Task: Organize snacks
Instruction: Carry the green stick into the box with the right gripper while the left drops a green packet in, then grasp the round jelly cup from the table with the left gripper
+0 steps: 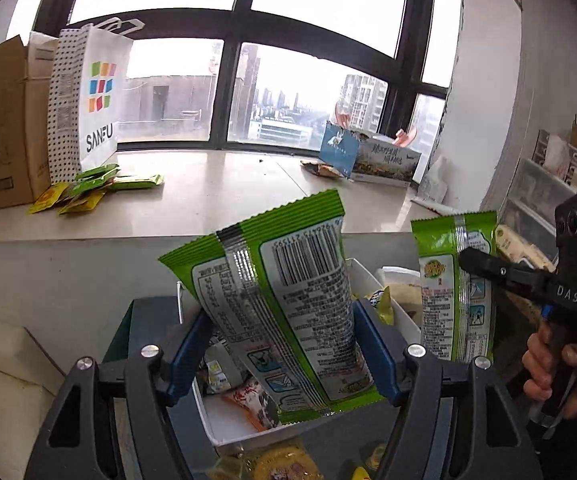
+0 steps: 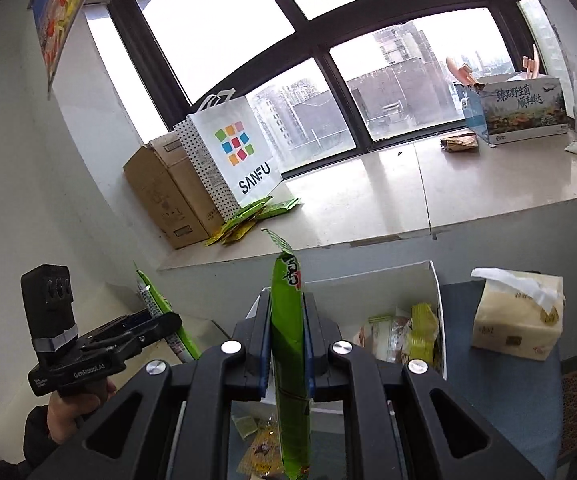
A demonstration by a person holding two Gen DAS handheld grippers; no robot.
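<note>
My left gripper (image 1: pixel 284 344) is shut on a green snack packet (image 1: pixel 284 300), back side with barcode facing me, held above a white box (image 1: pixel 224 424) of assorted snacks. My right gripper (image 2: pixel 286 336) is shut on a second green snack packet (image 2: pixel 288 360), seen edge-on and upright. In the left wrist view that second packet (image 1: pixel 454 284) hangs to the right in the right gripper (image 1: pixel 476 260). In the right wrist view the left gripper (image 2: pixel 160 320) holds its packet (image 2: pixel 168 320) at the left. The white box (image 2: pixel 432 280) holds more snacks.
A window ledge (image 1: pixel 216 196) carries a pile of green and yellow packets (image 1: pixel 88 190), a SANFU bag (image 1: pixel 88 96), a cardboard box (image 1: pixel 0 120) and a printed carton (image 1: pixel 384 160). A tissue pack (image 2: pixel 516 316) stands right of the white box on a blue-grey table (image 2: pixel 500 392).
</note>
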